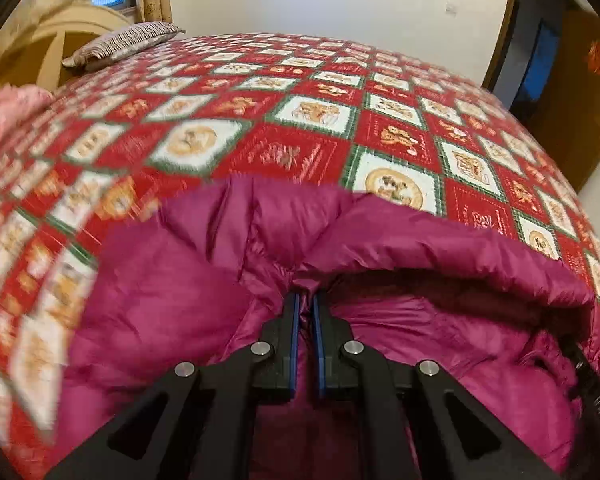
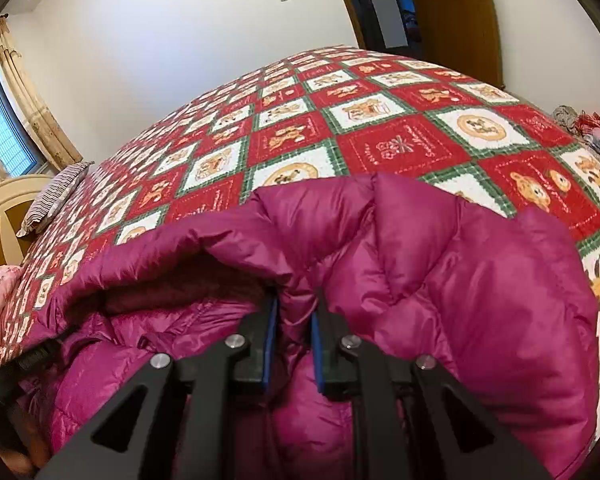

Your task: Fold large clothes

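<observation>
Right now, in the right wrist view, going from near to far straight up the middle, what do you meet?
right gripper, clamped on fabric → magenta puffer jacket → red patchwork bedspread → white wall

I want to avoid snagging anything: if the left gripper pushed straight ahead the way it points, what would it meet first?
The left gripper is already shut on the jacket, so its puffy fabric comes first; beyond that, probably the quilt, though depth is unclear.

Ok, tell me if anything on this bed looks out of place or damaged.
Nothing looks damaged. The magenta puffer jacket is bunched rather than flat, pinched by both the left gripper and right gripper. The patterned bedspread lies smooth.
</observation>
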A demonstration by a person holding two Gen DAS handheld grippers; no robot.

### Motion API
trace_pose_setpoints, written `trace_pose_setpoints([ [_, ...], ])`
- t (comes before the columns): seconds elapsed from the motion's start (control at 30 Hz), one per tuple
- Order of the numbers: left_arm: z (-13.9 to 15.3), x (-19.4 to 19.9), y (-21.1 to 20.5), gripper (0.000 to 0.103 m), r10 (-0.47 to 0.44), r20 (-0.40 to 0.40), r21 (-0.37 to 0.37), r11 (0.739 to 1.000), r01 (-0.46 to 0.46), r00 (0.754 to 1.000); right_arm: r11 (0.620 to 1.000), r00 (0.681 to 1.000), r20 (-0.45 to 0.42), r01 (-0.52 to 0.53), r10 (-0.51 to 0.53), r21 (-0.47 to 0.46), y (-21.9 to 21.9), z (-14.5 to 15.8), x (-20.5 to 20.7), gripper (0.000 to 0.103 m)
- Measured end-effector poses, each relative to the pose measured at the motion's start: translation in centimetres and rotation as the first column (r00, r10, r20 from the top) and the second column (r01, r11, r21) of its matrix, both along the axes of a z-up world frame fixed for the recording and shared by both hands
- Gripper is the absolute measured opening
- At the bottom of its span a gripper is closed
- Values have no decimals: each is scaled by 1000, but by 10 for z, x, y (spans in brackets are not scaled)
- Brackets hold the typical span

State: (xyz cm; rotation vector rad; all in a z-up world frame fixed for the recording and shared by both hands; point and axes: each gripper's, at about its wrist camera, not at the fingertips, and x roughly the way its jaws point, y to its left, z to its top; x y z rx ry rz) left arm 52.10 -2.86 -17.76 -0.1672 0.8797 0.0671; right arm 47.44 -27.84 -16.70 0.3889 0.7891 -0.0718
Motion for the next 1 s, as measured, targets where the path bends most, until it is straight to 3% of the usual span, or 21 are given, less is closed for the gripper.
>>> trace_pose_setpoints([
  [0.07,-4,0,2,7,5,34,-30,1000,-4,999,1000,1000,-8,-1,1,-12,2,1,1,16],
  [0.23,-3,2,-5,7,4,45,7,1000,-4,999,1000,998,-62,-9,9,8,-3,10,1,19],
  [0.3,-3,2,-4,7,4,49,1,1000,-4,999,998,998,-10,65,-65,-13,-15,33,-15,29],
  [0.4,-3,0,-4,7,4,54,7,1000,-5,999,983,982,82,175,-170,-58,-23,64,-31,31],
  [0.53,-3,-1,-6,7,3,56,27,1000,-4,998,996,995,57,85,-83,-32,-2,76,11,31],
  [0.63,-3,-1,-4,7,3,57,3,1000,-3,998,997,1000,-13,21,-22,-78,20,61,48,31],
  [0.73,-3,-1,-1,7,2,58,-28,1000,0,998,990,981,-189,-76,53,-116,42,14,61,30],
  [0.8,-2,-3,1,7,-8,58,-51,999,11,998,958,989,-109,-126,101,-258,56,5,45,30],
  [0.83,0,-5,4,7,-23,53,-70,997,26,998,950,988,-107,-134,107,-283,58,4,41,30],
  [0.93,12,-19,13,7,-66,42,-101,992,70,997,954,990,-97,-127,104,-273,55,3,38,30],
  [1.0,27,-30,17,7,-73,82,-102,991,82,994,954,991,-89,-124,103,-273,55,2,37,30],
])
